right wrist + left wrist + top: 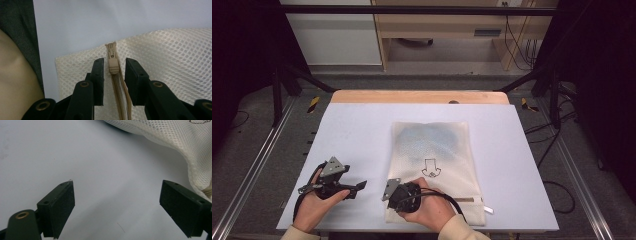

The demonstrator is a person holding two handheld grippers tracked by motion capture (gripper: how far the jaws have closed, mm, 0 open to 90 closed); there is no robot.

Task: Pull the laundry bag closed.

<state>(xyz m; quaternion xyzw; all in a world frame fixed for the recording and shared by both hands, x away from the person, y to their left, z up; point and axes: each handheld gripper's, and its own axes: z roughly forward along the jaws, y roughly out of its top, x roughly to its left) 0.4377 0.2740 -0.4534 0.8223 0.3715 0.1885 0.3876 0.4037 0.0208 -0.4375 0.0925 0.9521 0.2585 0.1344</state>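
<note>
Cream honeycomb-mesh bag (432,150) w/ tan zipper (113,65), blue-grey contents; white table (352,135); black jaws.

L tool (354,189) jaws wide apart, R tool (114,75) jaws narrowly apart; both hands low, near table edge

One bag, two grippers
A single mesh bag (432,155) with one zipper (113,65); two grippers, left (353,189) and right (388,192).
</note>
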